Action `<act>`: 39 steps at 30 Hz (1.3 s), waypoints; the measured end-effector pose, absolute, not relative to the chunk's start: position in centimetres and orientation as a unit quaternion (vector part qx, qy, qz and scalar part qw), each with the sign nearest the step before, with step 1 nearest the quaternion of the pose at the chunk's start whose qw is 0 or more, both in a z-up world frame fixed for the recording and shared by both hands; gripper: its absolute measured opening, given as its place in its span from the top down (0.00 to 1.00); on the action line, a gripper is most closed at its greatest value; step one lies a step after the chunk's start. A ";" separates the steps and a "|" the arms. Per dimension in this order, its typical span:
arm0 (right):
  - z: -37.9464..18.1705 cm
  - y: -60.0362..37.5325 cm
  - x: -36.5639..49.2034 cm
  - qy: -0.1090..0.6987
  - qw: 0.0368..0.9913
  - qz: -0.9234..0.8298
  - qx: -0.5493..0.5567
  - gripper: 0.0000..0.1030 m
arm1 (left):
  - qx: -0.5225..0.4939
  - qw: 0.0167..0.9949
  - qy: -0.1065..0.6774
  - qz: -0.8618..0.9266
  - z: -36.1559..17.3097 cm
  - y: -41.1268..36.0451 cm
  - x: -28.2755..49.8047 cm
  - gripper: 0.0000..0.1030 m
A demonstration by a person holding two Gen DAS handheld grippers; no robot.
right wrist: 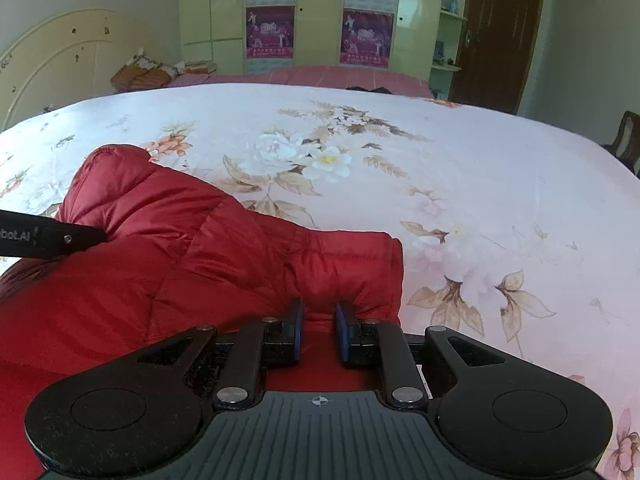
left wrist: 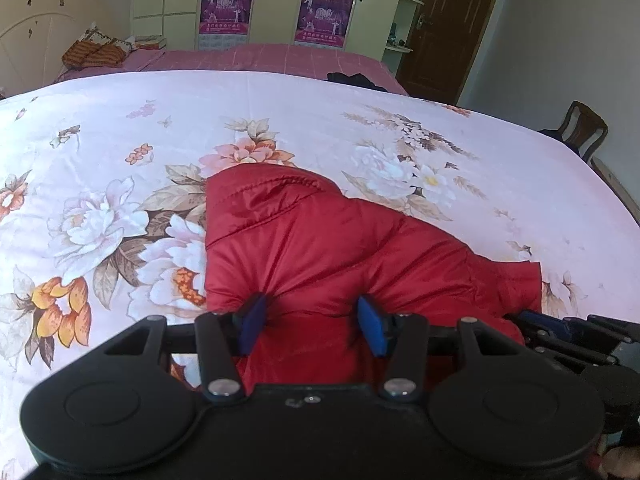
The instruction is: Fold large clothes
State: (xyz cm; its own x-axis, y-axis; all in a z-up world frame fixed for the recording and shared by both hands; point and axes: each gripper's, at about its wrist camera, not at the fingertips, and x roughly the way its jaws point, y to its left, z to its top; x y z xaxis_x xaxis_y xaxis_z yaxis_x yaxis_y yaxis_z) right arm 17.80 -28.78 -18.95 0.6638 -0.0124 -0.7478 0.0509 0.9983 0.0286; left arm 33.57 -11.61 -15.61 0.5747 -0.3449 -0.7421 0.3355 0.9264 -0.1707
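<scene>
A red quilted puffer jacket (left wrist: 320, 248) lies bunched on the floral bedsheet (left wrist: 120, 128). My left gripper (left wrist: 312, 312) presses its blue pads into the jacket's near edge, with a wide fold of red fabric bulging between them. My right gripper (right wrist: 319, 320) holds the jacket (right wrist: 224, 248) near its right corner, jaws nearly closed with red fabric pinched between the blue pads. The left gripper's black body (right wrist: 52, 236) shows at the left of the right wrist view, and the right gripper's body (left wrist: 572, 340) at the right of the left wrist view.
The sheet (right wrist: 480, 184) spreads wide beyond and to both sides of the jacket. Behind it are a pink bed (left wrist: 260, 58) with pillows (left wrist: 96, 52), a dark garment (left wrist: 356, 80), a wardrobe with posters (left wrist: 324, 16), a brown door (left wrist: 452, 28) and a wooden chair (left wrist: 584, 128).
</scene>
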 end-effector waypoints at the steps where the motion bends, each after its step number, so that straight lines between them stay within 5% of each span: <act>1: -18.8 -28.8 17.8 0.411 0.911 -0.016 0.021 0.83 | -0.005 0.887 0.420 -0.191 -15.5 -11.6 33.6 0.50; 12: -14.4 -30.7 16.3 0.391 0.916 0.000 0.090 0.83 | -0.010 0.892 0.422 -0.164 -13.5 -11.3 32.5 0.31; 25: -11.1 -30.8 11.7 0.369 0.923 0.041 0.098 0.80 | -0.018 0.897 0.409 -0.168 -11.6 -9.2 27.5 0.28; 26: -11.0 -30.7 11.3 0.368 0.924 0.046 0.095 0.62 | -0.020 0.896 0.409 -0.169 -11.5 -8.9 26.9 0.28; 27: -10.9 -30.5 10.7 0.364 0.926 0.049 0.091 0.28 | -0.021 0.895 0.411 -0.172 -11.5 -8.7 26.3 0.28; 28: -10.7 -30.3 10.0 0.354 0.930 0.052 0.085 0.22 | -0.020 0.894 0.412 -0.175 -11.4 -8.5 25.7 0.28; 32: -10.1 -29.5 7.9 0.345 0.932 0.089 0.063 0.22 | -0.018 0.894 0.412 -0.179 -11.3 -7.5 23.3 0.28; 36: -9.9 -28.9 5.4 0.352 0.926 0.129 0.035 0.42 | -0.019 0.890 0.417 -0.186 -11.3 -6.2 20.7 0.30; 39: -10.5 -28.7 3.6 0.368 0.917 0.150 0.029 0.44 | -0.018 0.887 0.421 -0.188 -11.4 -5.4 18.6 0.30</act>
